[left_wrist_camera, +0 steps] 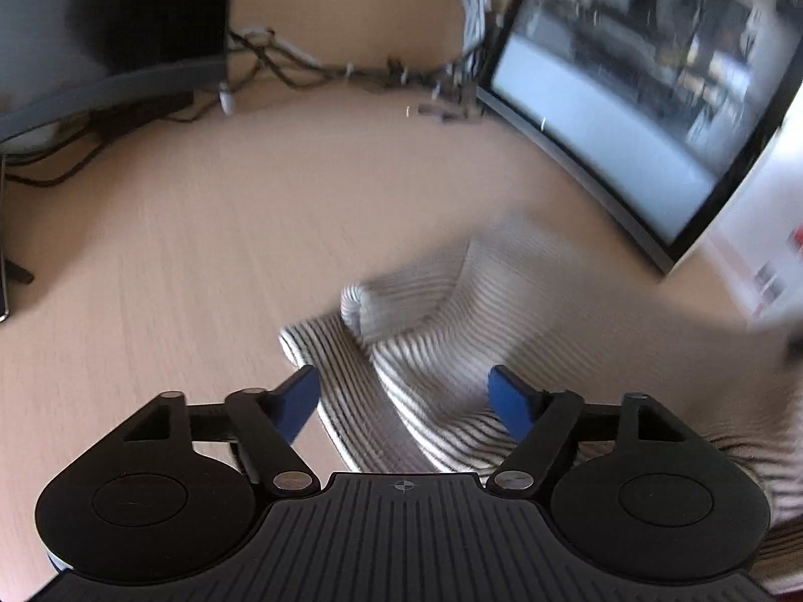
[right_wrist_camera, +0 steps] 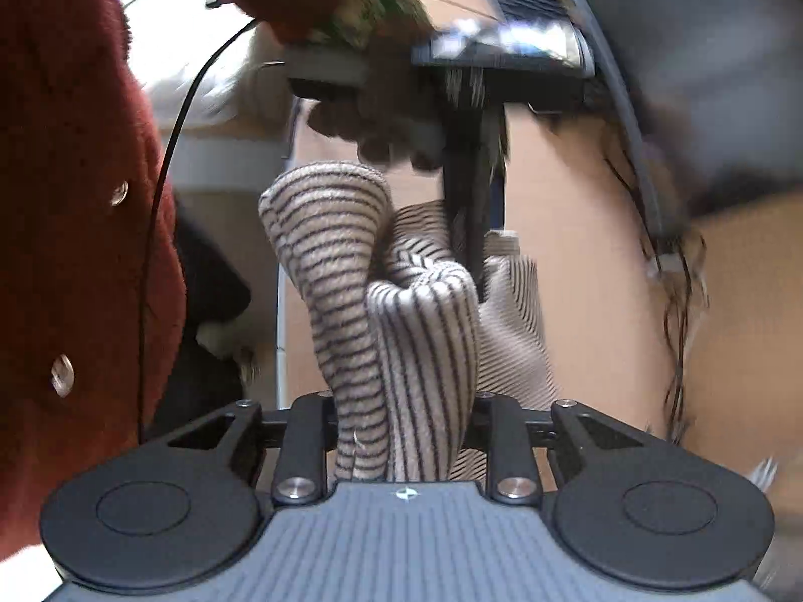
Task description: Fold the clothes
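Observation:
A beige garment with thin dark stripes [left_wrist_camera: 441, 331] lies crumpled on the light wooden table [left_wrist_camera: 175, 251]. My left gripper [left_wrist_camera: 404, 401] hangs just above it, its blue fingertips [left_wrist_camera: 301, 399] wide apart and open, with a ridge of the cloth running between them but not pinched. In the right wrist view the same striped garment [right_wrist_camera: 401, 331] rises in a thick bunch out of my right gripper [right_wrist_camera: 401, 416], which is shut on it; the cloth hides the fingertips. Beyond the bunch, a hand [right_wrist_camera: 381, 120] holds the other tool over the garment.
A lit monitor [left_wrist_camera: 627, 100] leans at the back right and a dark one [left_wrist_camera: 100, 25] stands at the back left, with tangled cables [left_wrist_camera: 351, 70] between them. The person's red fuzzy coat [right_wrist_camera: 75, 251] fills the left of the right wrist view.

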Tool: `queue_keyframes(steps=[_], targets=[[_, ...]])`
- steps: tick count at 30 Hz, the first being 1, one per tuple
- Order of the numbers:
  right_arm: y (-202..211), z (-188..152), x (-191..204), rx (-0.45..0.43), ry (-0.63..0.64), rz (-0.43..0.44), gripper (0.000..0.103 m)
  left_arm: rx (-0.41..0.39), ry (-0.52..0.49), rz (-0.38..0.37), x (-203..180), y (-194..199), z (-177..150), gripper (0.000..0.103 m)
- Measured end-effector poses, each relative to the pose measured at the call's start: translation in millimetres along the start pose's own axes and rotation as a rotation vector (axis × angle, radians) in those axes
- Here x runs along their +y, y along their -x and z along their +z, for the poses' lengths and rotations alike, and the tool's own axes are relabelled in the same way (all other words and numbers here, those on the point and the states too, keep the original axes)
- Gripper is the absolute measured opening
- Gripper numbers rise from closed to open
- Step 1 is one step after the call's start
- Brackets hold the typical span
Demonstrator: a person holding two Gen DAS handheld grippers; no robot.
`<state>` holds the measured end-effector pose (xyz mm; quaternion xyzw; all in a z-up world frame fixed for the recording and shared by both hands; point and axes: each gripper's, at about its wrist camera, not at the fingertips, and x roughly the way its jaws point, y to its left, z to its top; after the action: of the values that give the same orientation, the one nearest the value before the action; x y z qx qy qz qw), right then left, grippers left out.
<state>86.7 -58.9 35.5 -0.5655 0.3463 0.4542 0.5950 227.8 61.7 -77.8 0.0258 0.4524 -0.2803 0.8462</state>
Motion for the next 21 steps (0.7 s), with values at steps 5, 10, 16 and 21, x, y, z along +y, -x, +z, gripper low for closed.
queue_keyframes(steps=[5,10,16,21], targets=[[-69.2,3.9,-49.4,0.009,0.074,0.038,0.052,0.002,0.046,0.043,9.2,-2.0,-8.7,0.079],[-100.0,-2.3,-64.2,-0.022,0.07,0.045,0.065,-0.007,0.079,0.078,18.9,4.0,-17.9,0.082],[-89.2,-23.0,-77.6,-0.108,-0.005,-0.057,0.092,-0.081,0.225,0.041,38.5,38.4,-25.8,0.084],[-60.9,-59.7,-78.0,-0.188,-0.181,-0.235,0.103,-0.158,0.21,-0.04,32.2,78.7,-20.2,0.094]])
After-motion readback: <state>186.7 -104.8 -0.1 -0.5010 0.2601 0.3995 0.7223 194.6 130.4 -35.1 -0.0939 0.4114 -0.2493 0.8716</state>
